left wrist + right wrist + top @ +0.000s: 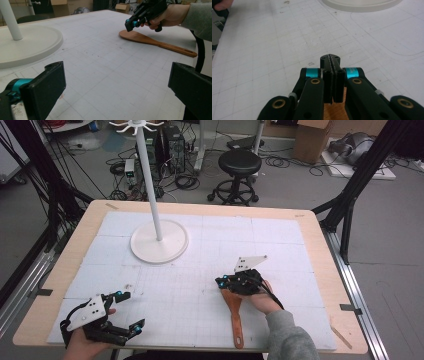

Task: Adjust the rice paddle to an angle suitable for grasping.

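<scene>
A wooden spatula (236, 317) lies flat on the white gridded mat, handle toward the near edge, blade (132, 35) pointing away. My right gripper (220, 282) hovers just above the blade, its tip past the blade's far end. Its jaws are pressed together with nothing between them (330, 60), and the brown wood (334, 110) shows beneath them. In the left gripper view the right gripper (128, 25) is held clear of the spatula. My left gripper (132, 310) rests at the near left corner, its jaws wide open (117, 90) around bare mat.
A white pole stand with a round base (159, 242) stands at the back left of the mat (280, 250); the base (30, 45) lies ahead and left of my left gripper. Wooden table edges frame the mat. A black stool (239, 165) and cables are beyond.
</scene>
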{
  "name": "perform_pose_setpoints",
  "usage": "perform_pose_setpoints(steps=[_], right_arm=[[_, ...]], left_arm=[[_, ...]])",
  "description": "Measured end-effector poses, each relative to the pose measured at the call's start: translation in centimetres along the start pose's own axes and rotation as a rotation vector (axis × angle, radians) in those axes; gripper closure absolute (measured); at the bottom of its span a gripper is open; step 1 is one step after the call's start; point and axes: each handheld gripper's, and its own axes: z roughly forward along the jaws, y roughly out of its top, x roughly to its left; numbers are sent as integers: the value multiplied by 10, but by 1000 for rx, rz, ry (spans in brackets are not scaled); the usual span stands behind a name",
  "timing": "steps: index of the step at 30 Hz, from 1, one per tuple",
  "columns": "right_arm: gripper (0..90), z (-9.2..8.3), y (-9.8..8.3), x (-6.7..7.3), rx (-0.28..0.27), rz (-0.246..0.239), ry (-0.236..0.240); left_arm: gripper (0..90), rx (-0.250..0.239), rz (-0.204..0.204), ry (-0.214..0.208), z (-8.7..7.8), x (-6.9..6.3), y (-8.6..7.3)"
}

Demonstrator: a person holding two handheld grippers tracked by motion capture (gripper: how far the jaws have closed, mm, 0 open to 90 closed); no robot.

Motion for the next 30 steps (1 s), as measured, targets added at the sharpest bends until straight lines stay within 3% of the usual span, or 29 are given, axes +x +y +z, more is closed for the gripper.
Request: perform_pose_setpoints(steps=[7, 12, 22, 30], right_arm=[[893, 9, 6, -5, 27, -8, -2], [894, 23, 10, -7, 99, -22, 5], [895, 33, 12, -7, 200, -57, -21], [895, 29, 11, -6, 218, -40, -39]], left_arm=[[18, 0, -6, 25, -8, -1, -2], [18, -1, -8, 45, -16, -2, -4], [18, 1, -13, 64, -22, -4, -6], [18, 3, -9, 57, -20, -4, -5]])
